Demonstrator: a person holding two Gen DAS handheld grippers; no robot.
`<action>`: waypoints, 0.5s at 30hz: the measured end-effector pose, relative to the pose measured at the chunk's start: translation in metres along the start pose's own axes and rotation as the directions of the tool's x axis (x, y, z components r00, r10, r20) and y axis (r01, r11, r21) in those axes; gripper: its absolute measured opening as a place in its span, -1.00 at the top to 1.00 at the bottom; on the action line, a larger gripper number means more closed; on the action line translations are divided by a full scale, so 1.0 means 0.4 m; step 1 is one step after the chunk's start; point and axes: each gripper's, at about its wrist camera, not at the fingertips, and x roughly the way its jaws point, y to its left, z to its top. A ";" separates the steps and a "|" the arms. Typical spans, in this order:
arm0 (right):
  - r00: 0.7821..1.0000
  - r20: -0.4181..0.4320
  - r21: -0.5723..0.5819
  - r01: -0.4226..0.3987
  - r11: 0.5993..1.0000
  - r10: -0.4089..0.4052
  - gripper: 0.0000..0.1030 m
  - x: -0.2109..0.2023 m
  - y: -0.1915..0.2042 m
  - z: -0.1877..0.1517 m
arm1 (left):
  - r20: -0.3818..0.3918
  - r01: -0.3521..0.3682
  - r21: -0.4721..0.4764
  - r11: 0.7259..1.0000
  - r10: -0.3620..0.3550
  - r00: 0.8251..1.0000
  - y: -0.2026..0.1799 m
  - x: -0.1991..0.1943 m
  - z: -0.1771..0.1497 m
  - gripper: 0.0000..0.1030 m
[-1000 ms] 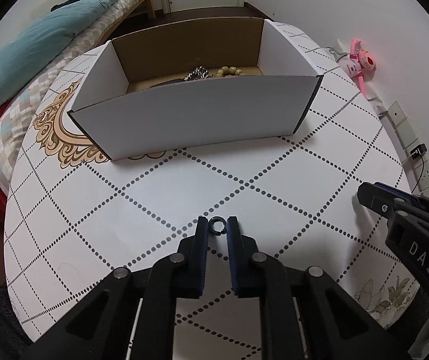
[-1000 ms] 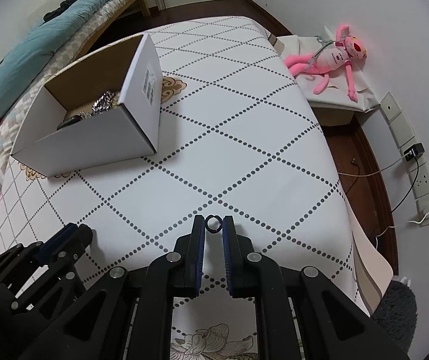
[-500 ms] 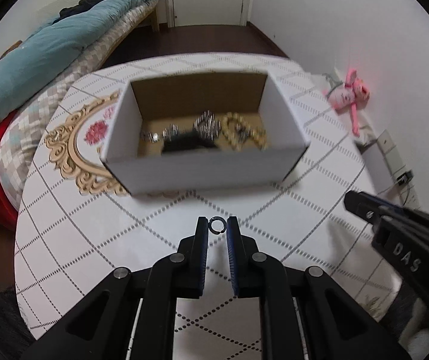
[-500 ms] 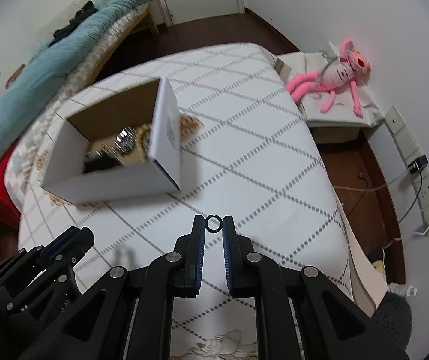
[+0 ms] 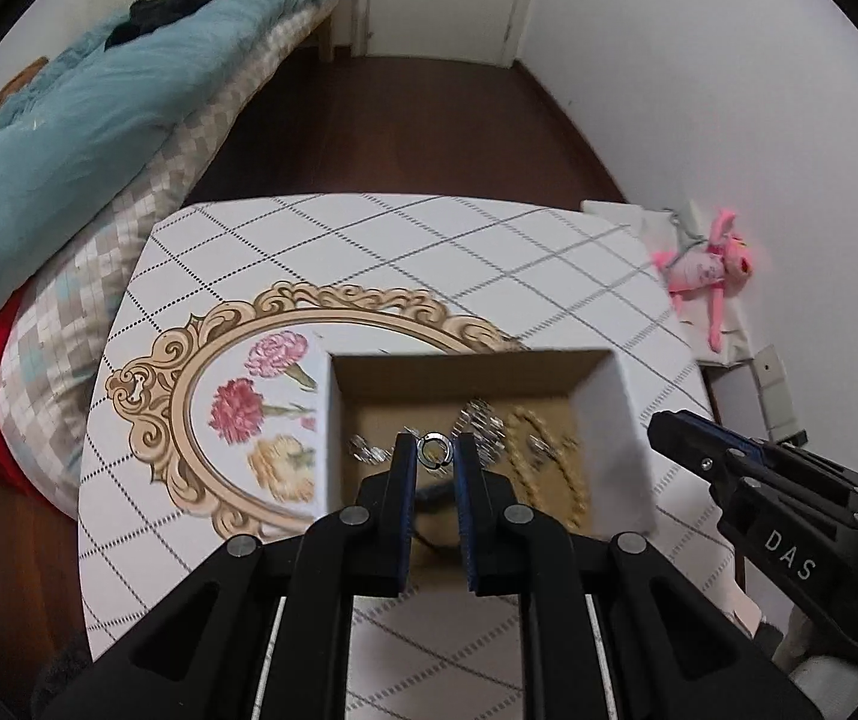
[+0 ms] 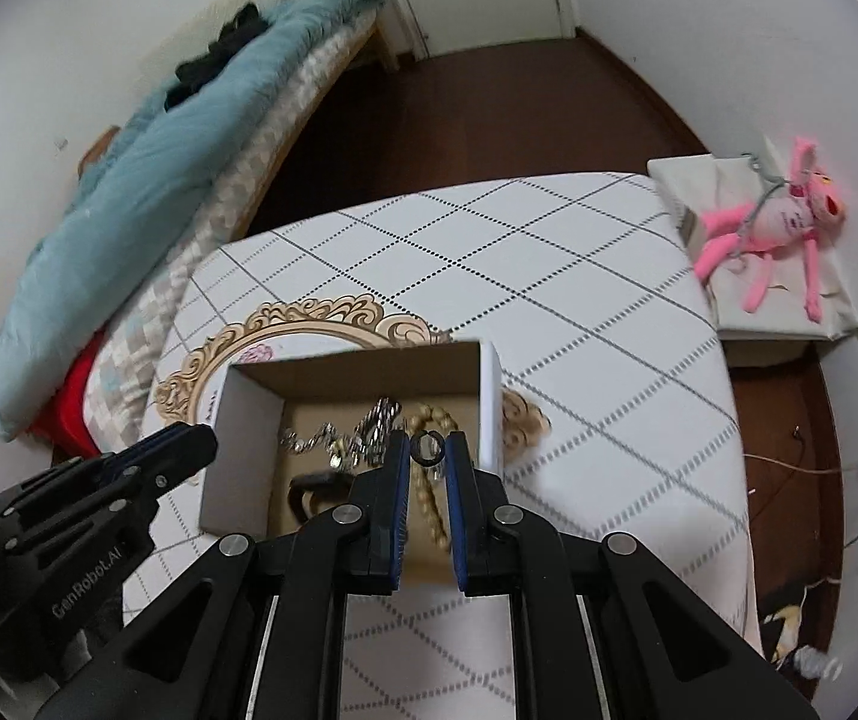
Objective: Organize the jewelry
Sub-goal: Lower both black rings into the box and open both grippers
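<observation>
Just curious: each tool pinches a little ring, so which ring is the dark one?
The black ring, held in the right gripper. The left gripper holds a shiny silver ring instead.

The black right tool (image 5: 666, 429), seen from the left tool's camera, is showing white "DAS" lettering; the black left tool (image 6: 201, 438) is reading "GenRobot.AI".

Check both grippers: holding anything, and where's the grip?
Left gripper pinches a silver ring across its outer rim; right gripper pinches a dark ring likewise.
</observation>
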 end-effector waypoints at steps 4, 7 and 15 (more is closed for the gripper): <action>0.996 -0.081 -0.036 0.023 0.999 -0.025 0.75 0.069 0.008 0.053 | -0.064 -0.034 -0.024 0.999 0.033 0.997 0.022 0.047 0.046 0.77; 0.991 -0.125 -0.068 0.047 0.997 -0.056 0.74 0.103 0.015 0.069 | -0.106 -0.040 -0.032 0.999 0.036 0.994 0.035 0.068 0.069 0.67; 0.990 -0.100 -0.078 0.092 0.993 -0.100 0.34 0.084 0.007 0.079 | -0.075 -0.111 -0.049 0.993 0.107 0.991 0.062 0.054 0.089 -0.24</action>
